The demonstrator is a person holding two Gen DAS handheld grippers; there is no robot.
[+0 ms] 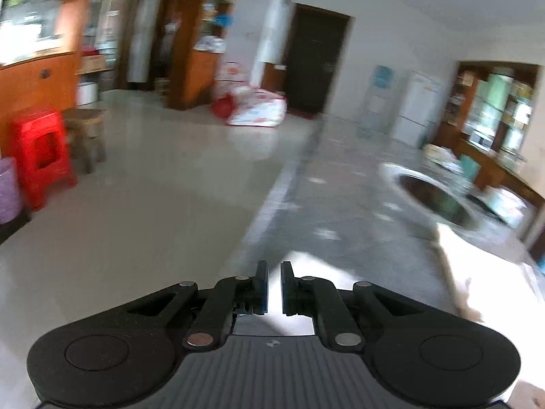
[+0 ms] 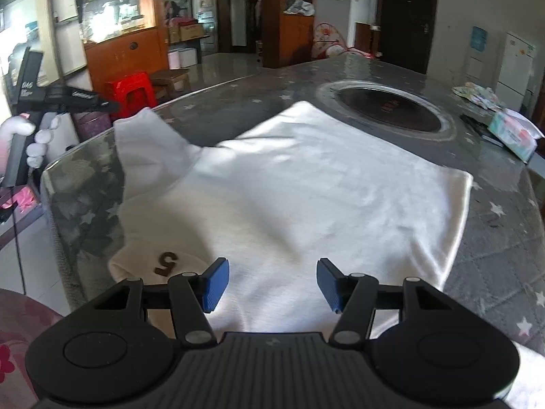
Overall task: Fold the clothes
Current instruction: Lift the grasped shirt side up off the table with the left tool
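Note:
A white garment [image 2: 306, 191] with a brown "5" patch [image 2: 166, 263] lies spread on the grey star-patterned table [image 2: 494, 238]. One sleeve [image 2: 146, 139] points to the far left. My right gripper [image 2: 272, 284] is open and empty, hovering over the garment's near edge. My left gripper [image 1: 274, 286] has its jaws nearly closed with a narrow gap and nothing clearly between them; it is lifted at the table's left edge, and the view is blurred. It also shows in the right wrist view [image 2: 112, 105], held up left of the table. A part of the garment [image 1: 483, 272] shows at the right.
A round dark hob [image 2: 388, 109] is set into the table beyond the garment. A tissue box [image 2: 511, 133] and papers [image 2: 477, 93] lie at the far right. A red stool [image 1: 41, 156] and a wooden stool [image 1: 85, 133] stand on the floor to the left.

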